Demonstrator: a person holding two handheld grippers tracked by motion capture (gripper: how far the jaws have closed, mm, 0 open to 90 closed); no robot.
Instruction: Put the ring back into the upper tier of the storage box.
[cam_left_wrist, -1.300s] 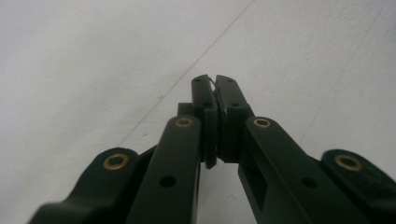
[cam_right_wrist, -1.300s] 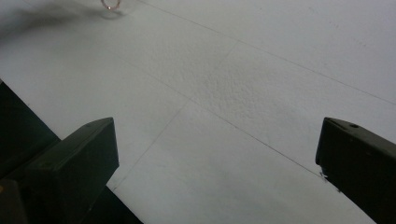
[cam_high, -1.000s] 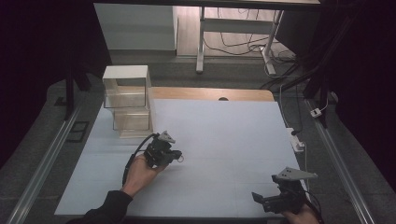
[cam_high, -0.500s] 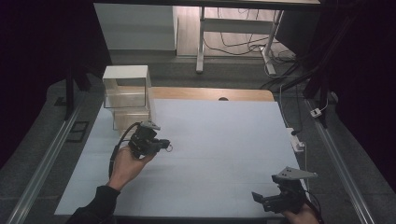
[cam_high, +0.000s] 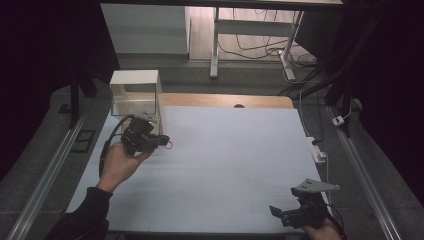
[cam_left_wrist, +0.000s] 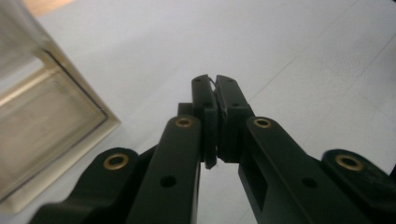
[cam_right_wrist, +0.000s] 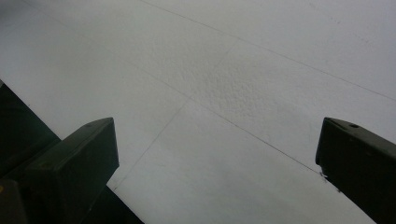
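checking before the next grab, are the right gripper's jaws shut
No, the right gripper has its jaws far apart with bare table between them.

Black left claw (cam_left_wrist: 215, 86) with brass screws, trailing black cable, dark sleeve (cam_high: 87, 212), grey three-cornered plate

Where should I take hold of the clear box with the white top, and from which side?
Probably by its thin right side wall, coming from the front, the person's side. The whole box looks too wide for the jaws, but that upright panel's edge faces forward. Use the open right gripper; the left gripper is shut on a small thin piece.
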